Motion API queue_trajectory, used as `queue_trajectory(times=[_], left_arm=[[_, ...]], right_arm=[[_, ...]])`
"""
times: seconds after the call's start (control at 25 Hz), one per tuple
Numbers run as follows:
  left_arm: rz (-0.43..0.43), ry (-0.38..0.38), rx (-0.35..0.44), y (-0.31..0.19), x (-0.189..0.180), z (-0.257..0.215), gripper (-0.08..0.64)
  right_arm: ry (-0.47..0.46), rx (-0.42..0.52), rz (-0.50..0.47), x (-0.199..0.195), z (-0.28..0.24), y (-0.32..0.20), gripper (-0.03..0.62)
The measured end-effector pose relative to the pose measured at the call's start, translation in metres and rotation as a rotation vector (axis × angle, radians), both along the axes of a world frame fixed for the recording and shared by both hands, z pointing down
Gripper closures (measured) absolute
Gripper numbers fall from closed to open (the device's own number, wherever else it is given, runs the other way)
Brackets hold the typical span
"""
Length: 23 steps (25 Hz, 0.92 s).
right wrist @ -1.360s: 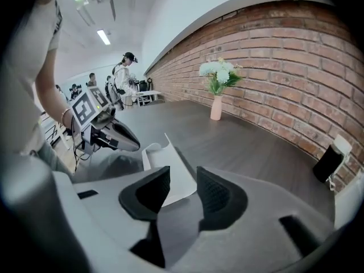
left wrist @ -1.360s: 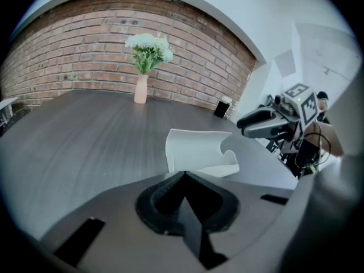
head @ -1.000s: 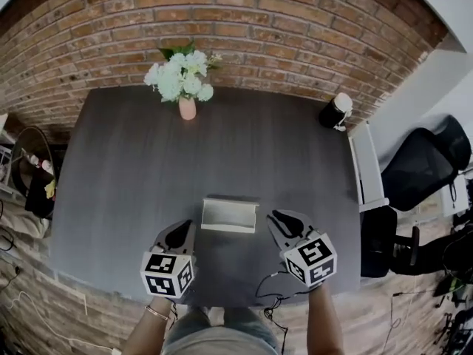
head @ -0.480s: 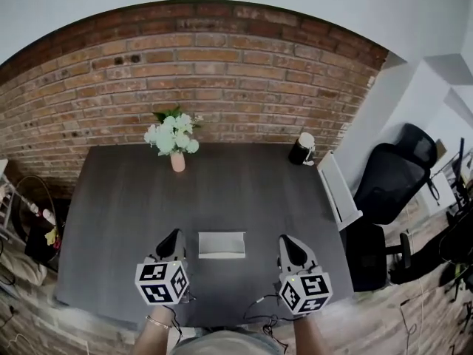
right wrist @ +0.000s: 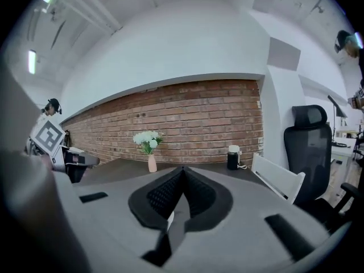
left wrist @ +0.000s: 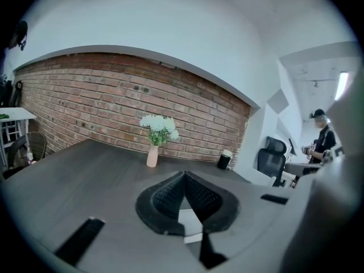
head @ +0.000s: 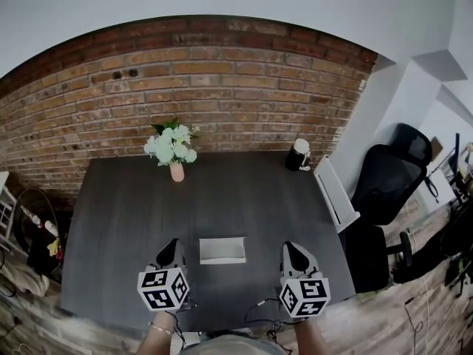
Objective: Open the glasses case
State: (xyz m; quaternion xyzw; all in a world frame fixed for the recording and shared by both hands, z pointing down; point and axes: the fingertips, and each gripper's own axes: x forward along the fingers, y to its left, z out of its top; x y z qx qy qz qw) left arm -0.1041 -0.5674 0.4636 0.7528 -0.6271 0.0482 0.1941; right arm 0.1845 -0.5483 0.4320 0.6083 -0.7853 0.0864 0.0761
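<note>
The white glasses case lies on the dark table near its front edge, and it looks open with its pale inside showing. My left gripper hovers just left of the case, apart from it. My right gripper hovers to the case's right, also apart. In the left gripper view the jaws meet at their tips, so that gripper is shut and empty; a piece of the case shows below them. The right gripper is likewise shut with nothing between the pads, and a sliver of the case shows under it.
A pink vase of white flowers stands at the table's back left, a black and white cup at the back right. A white chair and a black office chair stand right of the table. A brick wall runs behind.
Both grippers have lifted and levelled out beside the case. The head view has tilted up, showing more wall. The case has not moved.
</note>
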Motion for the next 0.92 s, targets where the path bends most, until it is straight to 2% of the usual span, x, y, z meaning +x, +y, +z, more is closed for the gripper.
queue_trajectory(times=[0.52, 0.92], left_arm=[[-0.018, -0.007, -0.013, -0.001, -0.010, 0.001, 0.565], [-0.034, -0.022, -0.017, 0.001, -0.013, 0.005, 0.565]], right_arm=[[-0.042, -0.035, -0.028, -0.008, 0.003, -0.013, 0.591], [-0.015, -0.040, -0.044, -0.011, 0.004, -0.014, 0.591]])
